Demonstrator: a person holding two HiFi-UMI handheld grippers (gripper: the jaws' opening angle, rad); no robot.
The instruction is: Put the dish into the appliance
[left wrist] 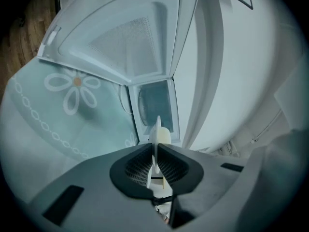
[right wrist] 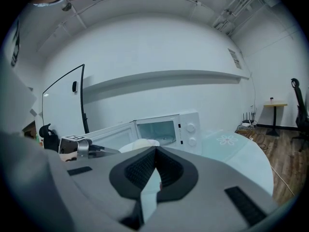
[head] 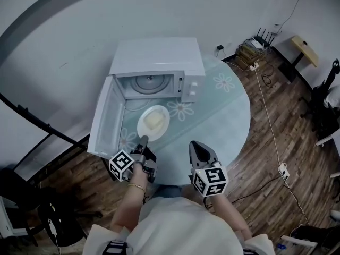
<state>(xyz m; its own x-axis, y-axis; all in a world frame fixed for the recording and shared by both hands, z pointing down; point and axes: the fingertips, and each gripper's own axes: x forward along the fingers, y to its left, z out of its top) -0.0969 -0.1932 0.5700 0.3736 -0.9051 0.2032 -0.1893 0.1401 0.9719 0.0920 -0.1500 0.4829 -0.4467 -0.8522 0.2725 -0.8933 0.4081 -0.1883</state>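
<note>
Near the table's [head: 223, 116] far edge, the left gripper [head: 143, 139] clamps the dish [head: 153, 121] by its rim before the open microwave [head: 159, 62], which it likely must enter level next, while the right gripper [head: 197, 145] is closed and empty.

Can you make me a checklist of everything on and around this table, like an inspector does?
Surface: round glass table, flower prints.
Job's things: white microwave, door swung open, only a turntable inside; dish carrying a pale food block, in front of the opening.
Clutter: nothing seen.
Grippers: left gripper shut on the dish's rim; right gripper shut, empty, over the table's near edge.
Cables: white cable crosses the floor to a power strip.
Surroundings: wooden floor, white wall, small side table.
</note>
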